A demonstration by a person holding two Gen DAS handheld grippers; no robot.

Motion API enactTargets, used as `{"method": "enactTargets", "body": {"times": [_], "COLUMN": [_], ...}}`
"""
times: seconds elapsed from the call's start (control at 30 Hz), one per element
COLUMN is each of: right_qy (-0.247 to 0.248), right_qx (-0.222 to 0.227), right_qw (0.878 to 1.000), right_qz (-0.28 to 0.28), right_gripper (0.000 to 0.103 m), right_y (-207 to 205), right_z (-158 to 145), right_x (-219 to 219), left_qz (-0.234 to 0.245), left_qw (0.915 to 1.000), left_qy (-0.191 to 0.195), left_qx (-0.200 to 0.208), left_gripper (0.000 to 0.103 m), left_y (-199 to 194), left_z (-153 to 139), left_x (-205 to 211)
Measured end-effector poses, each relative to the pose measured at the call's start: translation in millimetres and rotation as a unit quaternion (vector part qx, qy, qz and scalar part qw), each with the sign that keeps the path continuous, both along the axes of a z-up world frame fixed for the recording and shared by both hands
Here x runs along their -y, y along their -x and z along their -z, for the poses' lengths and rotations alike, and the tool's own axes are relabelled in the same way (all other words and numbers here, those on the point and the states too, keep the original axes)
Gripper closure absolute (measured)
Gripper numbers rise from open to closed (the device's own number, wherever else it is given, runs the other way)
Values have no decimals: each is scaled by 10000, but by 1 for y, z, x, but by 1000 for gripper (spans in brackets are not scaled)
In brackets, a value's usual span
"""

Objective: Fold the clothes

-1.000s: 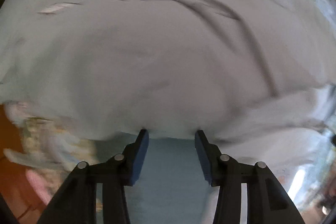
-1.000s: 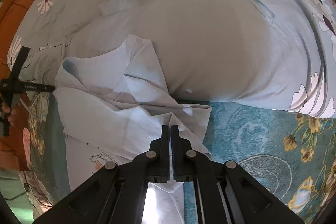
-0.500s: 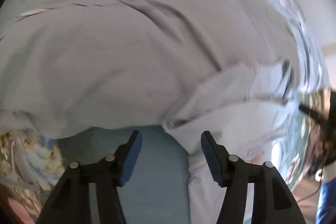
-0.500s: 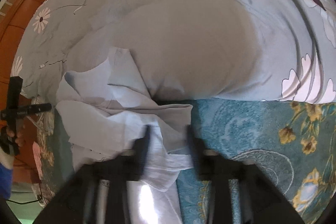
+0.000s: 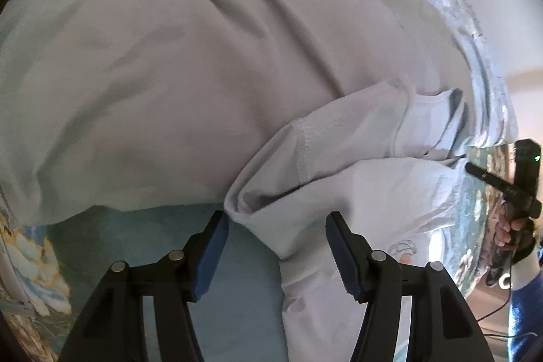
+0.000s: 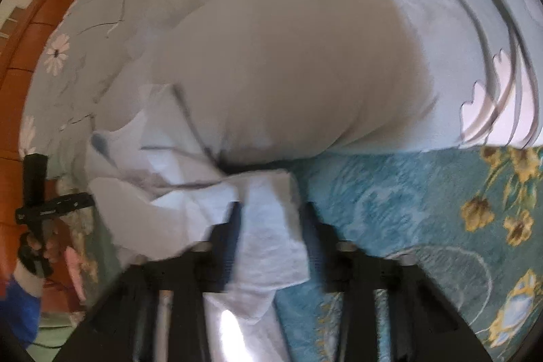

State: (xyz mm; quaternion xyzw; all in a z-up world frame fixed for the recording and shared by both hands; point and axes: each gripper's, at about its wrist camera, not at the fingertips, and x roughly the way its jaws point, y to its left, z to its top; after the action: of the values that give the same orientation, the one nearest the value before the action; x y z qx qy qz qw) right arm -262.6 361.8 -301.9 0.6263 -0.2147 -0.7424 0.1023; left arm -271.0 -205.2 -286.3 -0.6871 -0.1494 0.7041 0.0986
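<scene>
Right wrist view, teal floral bedspread [image 6: 390, 209], grey duvet [image 6: 288, 73], wooden furniture [image 6: 30, 33], both claws apart.

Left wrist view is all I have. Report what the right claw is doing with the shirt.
Observer: The right claw is open; the white shirt lies between its fingers, unpinched.
Operator: Name what lies to its right.
Observer: Bare teal sheet printed with yellow flowers.
Operator: Now the far left.
Observer: Orange wooden furniture stands beyond the bedding's edge.
</scene>
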Motion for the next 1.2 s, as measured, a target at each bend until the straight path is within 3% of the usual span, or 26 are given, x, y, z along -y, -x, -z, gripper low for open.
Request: {"method": "enactTargets", "body": {"times": [0.07,0.27,0.37,0.47,0.57,0.67,0.83,0.9,0.93,0.97,1.07,1.2], "right_qy": [12,411,587,842,1035,1245,1481,1487,1477,1468,1457,1432], "right_qx": [-28,-298,-436,-614,-814,-1054,-1315,-1383,-1411,-1439,-1506,-1510], "right_qw": [10000,9987,9972,9942,9908,9860,9798,9789,9788,9786,9778,9781], "right_qz": [-58,63,174,276,323,353,294,210,173,136,64,26], "right_gripper": [100,102,102,102,102,102,102,102,102,102,102,102], "right_y": [-3,-15,-19,-18,-20,-22,-19,-19,-19,-19,-20,-22], "right_z": [-5,-43,-63,-84,-105,-129,-163,-175,-179,-183,-193,-197], "right_x": [3,-2,-5,1,4,2,14,21,24,27,32,34], "left_qz": [-125,-459,-592,-886,-1600,-2393,-3298,-3670,-3897,-4033,-4325,-4844], "left_qw": [9999,9983,9966,9892,9651,9298,8835,8592,8411,8307,8109,7670], "left_qy": [-8,-103,-456,-1166,-2036,-2773,-3322,-3564,-3751,-3837,-3935,-4179], "left_qx": [-7,-356,-352,-22,381,362,182,92,-12,-92,-234,-500], "left_gripper": [39,39,39,38,38,37,35,35,35,35,35,37], "left_y": [-6,-40,-68,-92,-134,-151,-167,-172,-175,-177,-177,-185], "left_z": [-3,-24,-23,-8,30,55,88,97,101,103,106,109], "left_x": [8,17,5,-14,-16,-28,-10,-4,0,3,5,13]}}
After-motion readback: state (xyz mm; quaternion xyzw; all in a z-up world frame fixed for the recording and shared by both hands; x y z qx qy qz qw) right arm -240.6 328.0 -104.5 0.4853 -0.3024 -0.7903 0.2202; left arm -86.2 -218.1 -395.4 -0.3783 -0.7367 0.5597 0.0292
